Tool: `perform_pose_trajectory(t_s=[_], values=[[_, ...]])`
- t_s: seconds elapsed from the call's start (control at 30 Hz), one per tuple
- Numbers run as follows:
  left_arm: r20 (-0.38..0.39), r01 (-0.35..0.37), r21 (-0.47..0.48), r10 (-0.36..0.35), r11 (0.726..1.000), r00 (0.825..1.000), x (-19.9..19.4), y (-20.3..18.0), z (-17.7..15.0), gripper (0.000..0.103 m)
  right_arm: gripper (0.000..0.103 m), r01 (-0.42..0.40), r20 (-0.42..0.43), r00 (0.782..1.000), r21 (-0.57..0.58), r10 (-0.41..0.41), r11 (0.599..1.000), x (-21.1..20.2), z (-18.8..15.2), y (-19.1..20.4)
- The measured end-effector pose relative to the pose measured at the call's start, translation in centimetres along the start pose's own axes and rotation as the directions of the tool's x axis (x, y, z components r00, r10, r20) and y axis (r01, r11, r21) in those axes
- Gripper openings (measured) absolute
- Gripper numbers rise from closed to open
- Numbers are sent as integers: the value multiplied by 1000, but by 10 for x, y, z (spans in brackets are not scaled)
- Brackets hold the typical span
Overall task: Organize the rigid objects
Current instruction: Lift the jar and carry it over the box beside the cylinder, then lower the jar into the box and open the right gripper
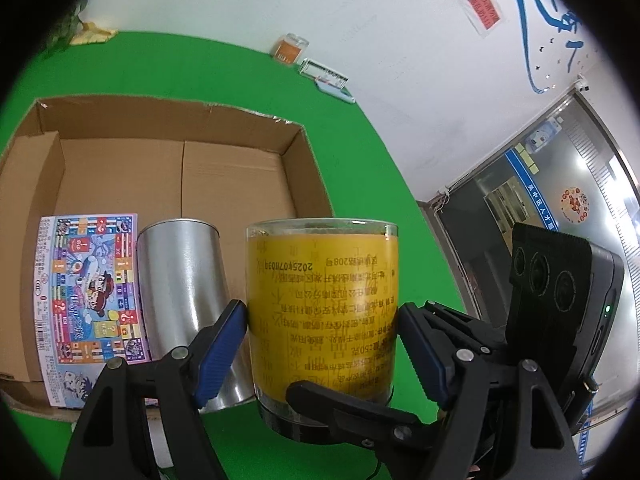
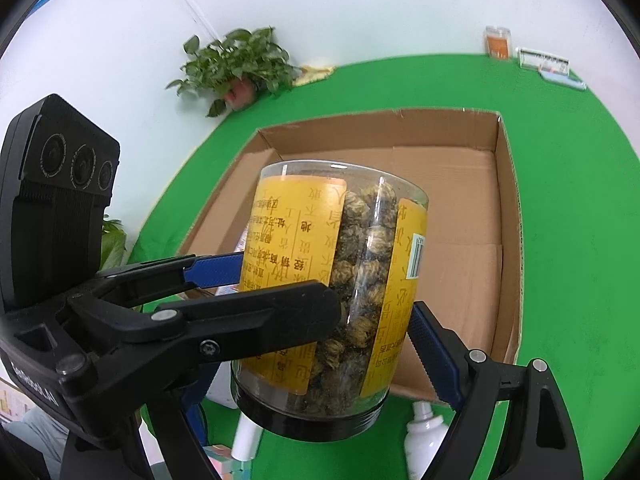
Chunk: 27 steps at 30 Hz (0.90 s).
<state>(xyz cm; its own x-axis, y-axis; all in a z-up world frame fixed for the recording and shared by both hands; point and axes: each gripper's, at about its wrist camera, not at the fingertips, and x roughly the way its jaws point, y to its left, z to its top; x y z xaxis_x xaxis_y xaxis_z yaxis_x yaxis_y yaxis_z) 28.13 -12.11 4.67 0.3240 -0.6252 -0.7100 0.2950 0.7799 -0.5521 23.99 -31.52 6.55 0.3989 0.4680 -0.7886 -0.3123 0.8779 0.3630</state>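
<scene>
I hold the clear plastic jar (image 2: pixel 352 280) with yellow label, black lid down, full of dried flower buds, clamped by both my left gripper (image 1: pixel 320 336) and right gripper (image 2: pixel 332 292), above the open brown cardboard box's (image 2: pixel 508 208) near edge

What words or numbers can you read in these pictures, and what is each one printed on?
"2025年07月03日": yellow label of the jar.
"208号": same label, the line above the date.
"区人才": blue strip on the glass door; the characters around these are unclear.
Too small or blurred to read: the rest of the jar label, the board game box, the red wall notice, the orange jar by the far wall.
</scene>
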Motion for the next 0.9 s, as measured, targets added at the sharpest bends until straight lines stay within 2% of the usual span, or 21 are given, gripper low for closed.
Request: perform_pose_trajectory(t_s=[0.17,0.4,0.53,0.77,0.9], values=[[-45,-25,-32,23,999,999,22,10,2,77,85,-23,-71,997,33,26,999,30,9,-23],[-123,-52,-73,43,996,991,46,20,-5,77,85,-37,-148,988,60,45,998,63,3,-42],[-149,-83,-58,73,995,986,50,13,-6,70,85,4,-184,983,68,8,998,77,2,-51],[-130,-100,-54,92,994,987,41,11,-5,70,85,35,-219,976,83,-16,996,96,-4,-57],[-93,-125,-46,120,991,988,28,13,-9,70,87,71,-237,970,96,-46,993,102,-3,-53]])
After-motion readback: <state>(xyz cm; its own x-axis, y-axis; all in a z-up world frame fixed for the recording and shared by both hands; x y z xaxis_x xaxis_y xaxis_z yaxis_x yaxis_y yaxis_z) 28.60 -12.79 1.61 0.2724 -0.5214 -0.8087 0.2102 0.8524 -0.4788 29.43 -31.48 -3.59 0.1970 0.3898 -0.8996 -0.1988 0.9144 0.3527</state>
